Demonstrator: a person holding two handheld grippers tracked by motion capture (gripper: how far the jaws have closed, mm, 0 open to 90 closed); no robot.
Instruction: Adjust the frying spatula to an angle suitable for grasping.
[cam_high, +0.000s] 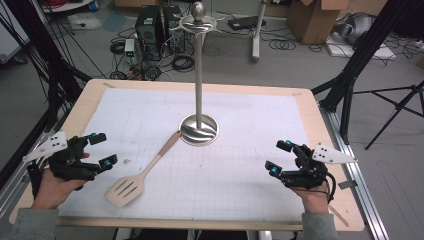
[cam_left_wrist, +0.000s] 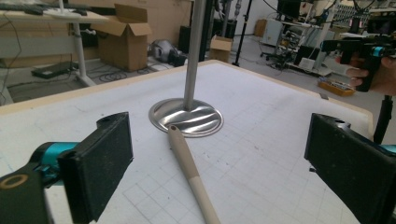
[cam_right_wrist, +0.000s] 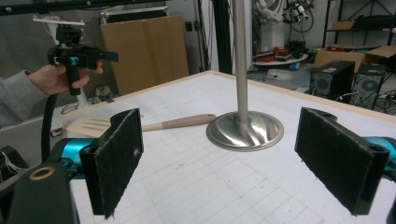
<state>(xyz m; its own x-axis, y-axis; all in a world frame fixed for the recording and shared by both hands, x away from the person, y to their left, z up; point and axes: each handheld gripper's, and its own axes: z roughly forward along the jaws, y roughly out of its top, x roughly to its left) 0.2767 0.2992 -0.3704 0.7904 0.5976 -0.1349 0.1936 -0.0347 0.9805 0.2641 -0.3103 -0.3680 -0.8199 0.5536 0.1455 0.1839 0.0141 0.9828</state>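
A wooden slotted spatula (cam_high: 141, 173) lies flat on the white gridded mat, its handle tip touching the round base of a tall metal stand (cam_high: 199, 129). My left gripper (cam_high: 101, 149) hovers at the table's left edge, jaws wide apart with nothing between them; in the left gripper view (cam_left_wrist: 219, 163) the spatula handle (cam_left_wrist: 192, 175) runs up between the jaws toward the stand base (cam_left_wrist: 186, 117). My right gripper (cam_high: 280, 157) hangs at the right edge, also open and empty. The right gripper view (cam_right_wrist: 219, 158) looks at the stand base (cam_right_wrist: 245, 131) and spatula (cam_right_wrist: 154, 124).
The stand's pole (cam_high: 198, 75) rises to a hooked top with a ball (cam_high: 198, 11). A bare wooden border (cam_high: 85, 102) frames the mat. Cables, computer cases (cam_high: 150, 25) and cardboard boxes sit on the floor beyond the table; black tripod legs (cam_high: 350, 65) stand at the right.
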